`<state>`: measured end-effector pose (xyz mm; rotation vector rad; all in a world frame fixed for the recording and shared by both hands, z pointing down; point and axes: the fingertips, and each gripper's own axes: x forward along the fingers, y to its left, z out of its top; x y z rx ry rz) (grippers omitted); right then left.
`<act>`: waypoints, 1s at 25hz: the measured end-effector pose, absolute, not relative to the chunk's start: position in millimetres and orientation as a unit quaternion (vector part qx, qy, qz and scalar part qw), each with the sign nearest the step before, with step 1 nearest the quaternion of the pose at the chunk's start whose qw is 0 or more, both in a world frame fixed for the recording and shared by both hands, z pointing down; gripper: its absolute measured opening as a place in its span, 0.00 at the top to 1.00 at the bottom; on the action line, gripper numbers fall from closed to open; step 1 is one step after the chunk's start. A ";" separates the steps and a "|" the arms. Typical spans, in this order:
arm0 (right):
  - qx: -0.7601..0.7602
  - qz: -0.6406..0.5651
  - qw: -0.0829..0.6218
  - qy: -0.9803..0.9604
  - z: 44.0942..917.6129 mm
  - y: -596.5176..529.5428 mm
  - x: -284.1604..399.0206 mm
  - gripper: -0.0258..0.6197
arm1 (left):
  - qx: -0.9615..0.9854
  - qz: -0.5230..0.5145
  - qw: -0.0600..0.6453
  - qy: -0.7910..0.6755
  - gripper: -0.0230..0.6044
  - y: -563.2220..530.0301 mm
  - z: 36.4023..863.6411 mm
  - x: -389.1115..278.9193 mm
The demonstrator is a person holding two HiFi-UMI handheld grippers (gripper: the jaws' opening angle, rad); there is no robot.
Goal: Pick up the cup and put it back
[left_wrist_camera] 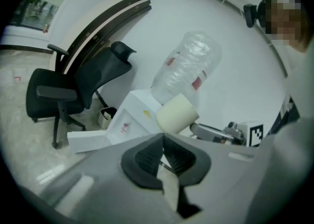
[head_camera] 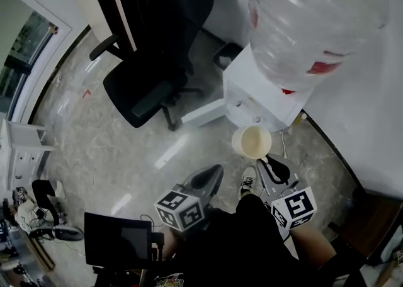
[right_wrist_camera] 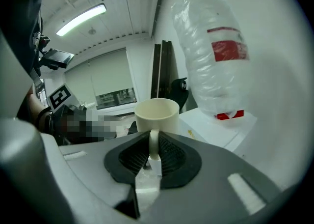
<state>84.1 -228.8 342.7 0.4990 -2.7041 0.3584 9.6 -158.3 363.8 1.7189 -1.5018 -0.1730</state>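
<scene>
A cream cup (head_camera: 252, 142) hangs in the air in front of a white water dispenser (head_camera: 264, 94), its mouth up. My right gripper (head_camera: 271, 163) is shut on the cup's handle. In the right gripper view the handle (right_wrist_camera: 153, 142) stands upright between the dark pads of the right gripper (right_wrist_camera: 153, 137), with the cup (right_wrist_camera: 157, 112) just beyond them. My left gripper (head_camera: 217, 169) is beside it to the left, apart from the cup. In the left gripper view the left gripper (left_wrist_camera: 163, 137) has its tips together and holds nothing; the cup (left_wrist_camera: 176, 114) shows tilted beyond it.
A big clear water bottle (head_camera: 315, 21) sits on top of the dispenser. A black office chair (head_camera: 157, 72) stands to the left on the marble floor, and a small bin (head_camera: 225, 56) stands behind the dispenser. The white wall runs along the right.
</scene>
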 end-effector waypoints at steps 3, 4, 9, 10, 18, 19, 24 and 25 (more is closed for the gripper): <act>0.112 0.124 0.201 -0.965 371.6 -234.6 76.1 0.87 | 0.649 -0.069 0.420 -0.630 0.96 -155.9 386.5 19.0; 0.098 0.126 0.206 -0.965 383.8 -235.0 73.7 0.87 | 0.640 -0.068 0.424 -0.637 0.96 -153.3 396.7 21.6; 0.077 0.151 0.220 -0.961 456.6 -229.5 52.3 0.88 | 0.626 -0.074 0.431 -0.645 0.96 -148.9 455.1 15.2; 0.073 0.156 0.222 -0.960 473.6 -226.5 48.3 0.88 | 0.626 -0.074 0.434 -0.643 0.96 -149.1 469.1 14.4; 0.104 0.202 0.244 -0.943 652.7 -201.5 26.9 0.88 | 0.651 -0.041 0.443 -0.615 0.96 -135.2 609.7 14.8; 0.114 0.205 0.246 -0.940 678.1 -203.4 22.9 0.88 | 0.658 -0.041 0.438 -0.612 0.96 -135.4 630.5 14.7; 0.154 0.210 0.267 -0.928 804.6 -216.2 7.9 0.88 | 0.681 -0.050 0.441 -0.583 0.96 -127.5 725.8 32.3; 0.164 0.212 0.274 -0.923 831.6 -222.8 8.2 0.88 | 0.685 -0.055 0.442 -0.577 0.96 -128.8 744.7 38.0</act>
